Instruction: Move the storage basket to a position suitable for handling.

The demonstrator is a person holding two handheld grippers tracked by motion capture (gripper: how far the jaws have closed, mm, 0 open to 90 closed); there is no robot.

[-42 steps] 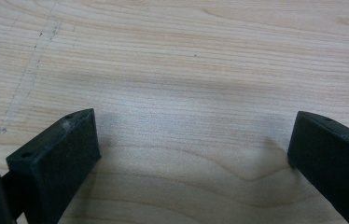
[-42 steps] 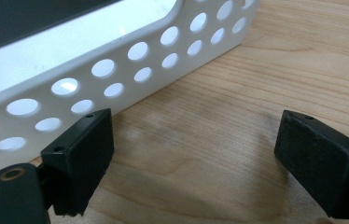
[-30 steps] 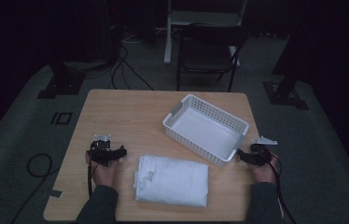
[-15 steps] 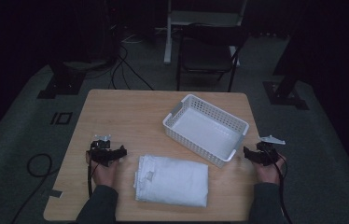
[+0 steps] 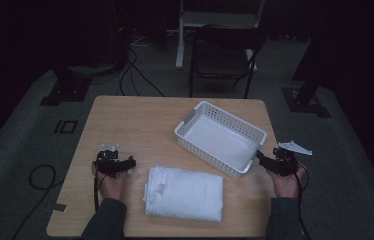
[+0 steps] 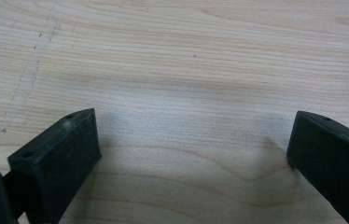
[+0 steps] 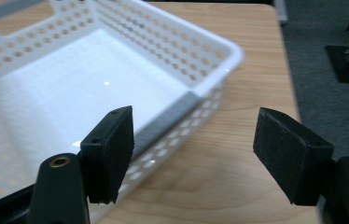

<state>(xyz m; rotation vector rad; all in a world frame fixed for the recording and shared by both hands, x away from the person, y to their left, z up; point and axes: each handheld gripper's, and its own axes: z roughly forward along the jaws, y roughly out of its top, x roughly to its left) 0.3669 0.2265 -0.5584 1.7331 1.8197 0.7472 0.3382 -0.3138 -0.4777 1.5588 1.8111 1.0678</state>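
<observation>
Basket: a white perforated basket (image 5: 221, 138) sits at an angle on the right half of the wooden table (image 5: 140, 125); its inside is bare.
Cloth: a folded white cloth (image 5: 184, 193) lies flat near the table's front edge, between the two hands and just in front of the basket.
Right gripper: the right gripper (image 5: 261, 157) is at the basket's near right corner; its jaws have just been opening and stand spread, nothing between them, with the basket's corner (image 7: 182, 70) just beyond.
Left gripper: the left gripper (image 5: 129, 162) rests left of the cloth, jaws spread wide over bare wood.
Hard to see: the room around the table is dark; a chair (image 5: 225, 55) behind is dim.
Open room: the table's back left part is bare; the right gripper hangs at the table's right edge.
</observation>
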